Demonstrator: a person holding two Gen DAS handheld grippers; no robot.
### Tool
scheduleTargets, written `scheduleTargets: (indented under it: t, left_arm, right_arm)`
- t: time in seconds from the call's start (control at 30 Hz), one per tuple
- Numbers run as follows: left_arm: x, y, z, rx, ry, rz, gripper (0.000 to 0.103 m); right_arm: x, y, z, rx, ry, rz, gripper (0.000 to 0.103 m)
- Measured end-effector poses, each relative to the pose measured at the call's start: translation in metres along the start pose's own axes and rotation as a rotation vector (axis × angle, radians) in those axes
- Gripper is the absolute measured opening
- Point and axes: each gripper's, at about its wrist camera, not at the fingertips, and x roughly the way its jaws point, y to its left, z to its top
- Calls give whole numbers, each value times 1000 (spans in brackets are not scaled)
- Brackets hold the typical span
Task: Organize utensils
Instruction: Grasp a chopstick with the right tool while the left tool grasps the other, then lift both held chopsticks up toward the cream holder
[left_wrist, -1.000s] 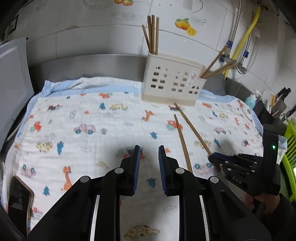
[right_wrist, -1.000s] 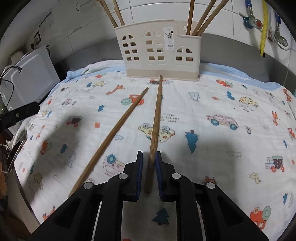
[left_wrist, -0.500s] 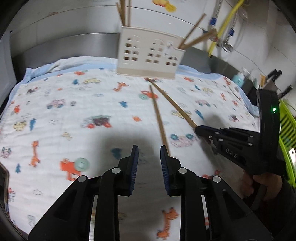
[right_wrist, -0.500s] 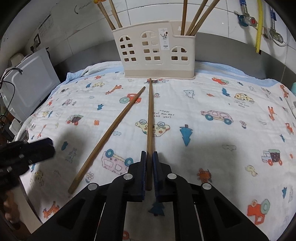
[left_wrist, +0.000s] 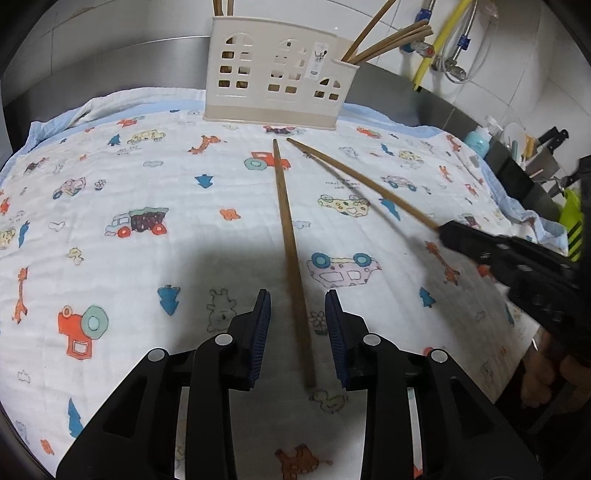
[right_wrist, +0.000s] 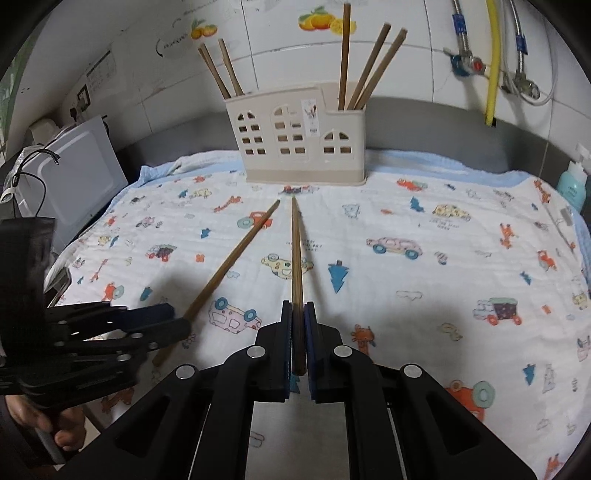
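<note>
Holder (left_wrist: 280, 79): cream, house-shaped, upright at the far edge of the cloth (left_wrist: 147, 258); chopsticks standing in its left and right compartments.
Left gripper (left_wrist: 297, 321): jaws apart, just been opening; straddling the near end of the loose stick, pads clear of it.
Loose stick (left_wrist: 288, 229): flat on the cloth, far tip pointing at the holder's base, just short of it.
Right gripper (right_wrist: 298, 328): clamped on the held stick.
Held stick (right_wrist: 296, 251): thick end between the pads, thin tip near the holder's base, beside the loose stick's tip.
Bottle (right_wrist: 571, 184): blue, well right of the holder.
</note>
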Motion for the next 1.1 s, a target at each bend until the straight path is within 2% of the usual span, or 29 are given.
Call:
scheduleTargets:
  t: [0.27,0.37,0.53,0.73,1.1]
  left_arm:
    - [5,-7,4,11,-9,51,29]
    - [7,-12,2,33,-19,99,19]
    - [7,-14,3,56,-22,157,10]
    - [-3,-4,8,20,-15,116,6]
    - [-70,4,42,1,-221,-14,6]
  right_arm:
    - [-19,-1,8,-14,-48,-1,6]
    - [-24,-2,11,-16,-63,-4,6]
    - [-32,-2,13,-16,-77,-9,6]
    - [-47,-1,21,-30,-107,-12,6]
    - [-70,4,60,-58,-174,13,6]
